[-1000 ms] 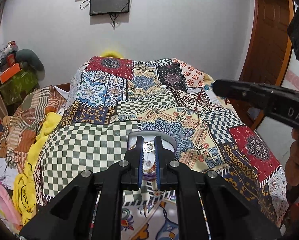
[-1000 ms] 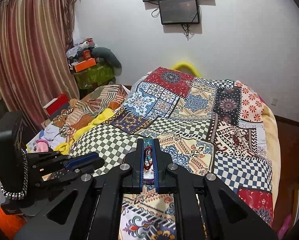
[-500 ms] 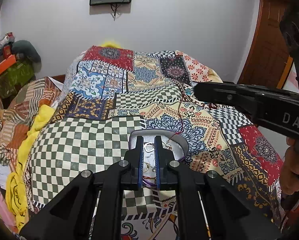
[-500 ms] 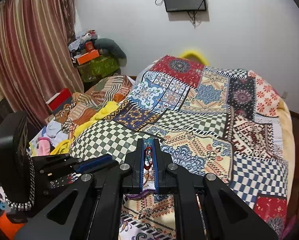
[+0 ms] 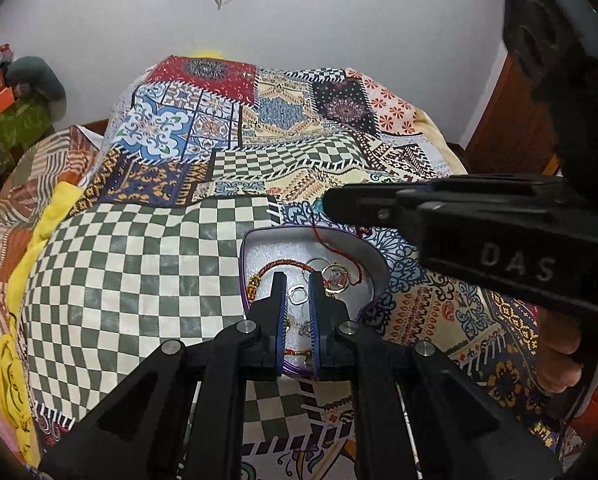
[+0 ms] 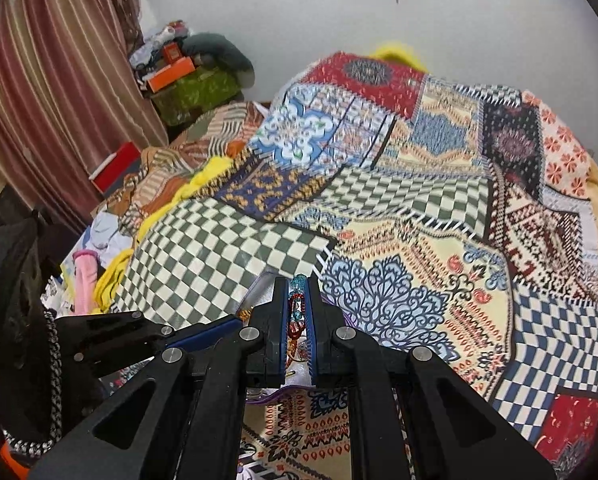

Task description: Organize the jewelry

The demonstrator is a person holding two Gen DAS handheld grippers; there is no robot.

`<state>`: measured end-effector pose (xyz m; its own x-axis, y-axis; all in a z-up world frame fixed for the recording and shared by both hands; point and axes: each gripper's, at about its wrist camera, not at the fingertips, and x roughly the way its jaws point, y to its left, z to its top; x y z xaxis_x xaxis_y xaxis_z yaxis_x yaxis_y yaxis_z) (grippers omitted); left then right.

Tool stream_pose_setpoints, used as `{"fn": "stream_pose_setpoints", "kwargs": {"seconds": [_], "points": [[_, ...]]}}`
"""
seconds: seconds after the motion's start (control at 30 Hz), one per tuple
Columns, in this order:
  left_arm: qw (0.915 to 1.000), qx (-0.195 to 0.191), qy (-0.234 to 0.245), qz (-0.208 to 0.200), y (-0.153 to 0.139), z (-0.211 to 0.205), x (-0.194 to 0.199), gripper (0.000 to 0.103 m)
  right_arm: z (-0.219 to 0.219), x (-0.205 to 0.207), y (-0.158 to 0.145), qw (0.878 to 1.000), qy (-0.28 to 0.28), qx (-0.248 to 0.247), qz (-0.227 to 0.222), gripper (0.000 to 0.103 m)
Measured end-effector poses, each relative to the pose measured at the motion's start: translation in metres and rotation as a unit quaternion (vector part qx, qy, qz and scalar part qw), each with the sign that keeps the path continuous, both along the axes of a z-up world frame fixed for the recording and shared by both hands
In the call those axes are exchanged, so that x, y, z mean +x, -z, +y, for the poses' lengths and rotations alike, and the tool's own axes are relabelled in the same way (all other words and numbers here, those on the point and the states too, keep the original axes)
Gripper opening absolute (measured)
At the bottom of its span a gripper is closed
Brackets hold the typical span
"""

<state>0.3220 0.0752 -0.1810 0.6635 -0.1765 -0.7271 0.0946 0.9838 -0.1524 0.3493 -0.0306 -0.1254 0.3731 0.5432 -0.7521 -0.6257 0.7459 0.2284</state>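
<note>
Bed [image 5: 147, 280] — covered w/ patchwork bedspread [image 5: 283, 148]: green-and-cream checks near side, blue, red & floral panels beyond. Directly on it: silver jewelry tray [image 5: 373, 270] w/ purple rim, on the checked/blue-floral seam. Yellow cloth [image 5: 55, 216] along bed's left edge, striped fabric [image 5: 27, 184] heaped beside it — yellow item [image 6: 395, 50] at far end by wall.

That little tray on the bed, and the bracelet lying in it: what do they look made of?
The tray looks like silvery plastic or metal with a dull sheen and a purple rim; which one is unclear. The bracelet looks like twisted red-and-gold thread or cord, with gold-coloured beads at one end.
</note>
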Motion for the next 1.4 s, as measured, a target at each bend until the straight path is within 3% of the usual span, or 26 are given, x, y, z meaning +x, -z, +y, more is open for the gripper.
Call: {"fn": "stream_pose_setpoints", "kwargs": {"seconds": [0.43, 0.5, 0.6, 0.67, 0.87, 1.1, 1.4], "points": [[0.9999, 0.016, 0.005, -0.001, -0.001, -0.004, -0.009, 0.01, 0.012, 0.0, 0.014, 0.999, -0.02, -0.04, 0.007, 0.007], [0.9998, 0.019, 0.003, 0.0, -0.001, -0.005, -0.011, 0.013, 0.012, -0.001, 0.015, 0.999, -0.02, -0.043, 0.011, 0.01], [0.9998, 0.018, -0.002, -0.002, -0.004, -0.004, -0.017, 0.027, 0.011, -0.005, 0.013, 0.998, -0.014, -0.055, 0.002, 0.023], [0.9998, 0.018, -0.007, -0.007, -0.007, -0.003, -0.022, 0.03, 0.009, -0.009, 0.01, 0.998, -0.01, -0.055, -0.008, 0.033], [0.9995, 0.02, -0.014, -0.019, -0.022, 0.002, -0.035, 0.03, -0.001, -0.022, -0.005, 0.998, 0.001, -0.049, -0.03, 0.034], [0.9985, 0.025, -0.025, -0.041, -0.05, 0.003, -0.058, 0.03, -0.017, -0.043, -0.029, 0.998, 0.015, -0.032, -0.051, 0.034], [0.9924, 0.014, -0.044, -0.114, -0.122, -0.001, -0.115, 0.03, -0.053, -0.095, -0.088, 0.993, 0.041, 0.015, -0.108, 0.034]]}}
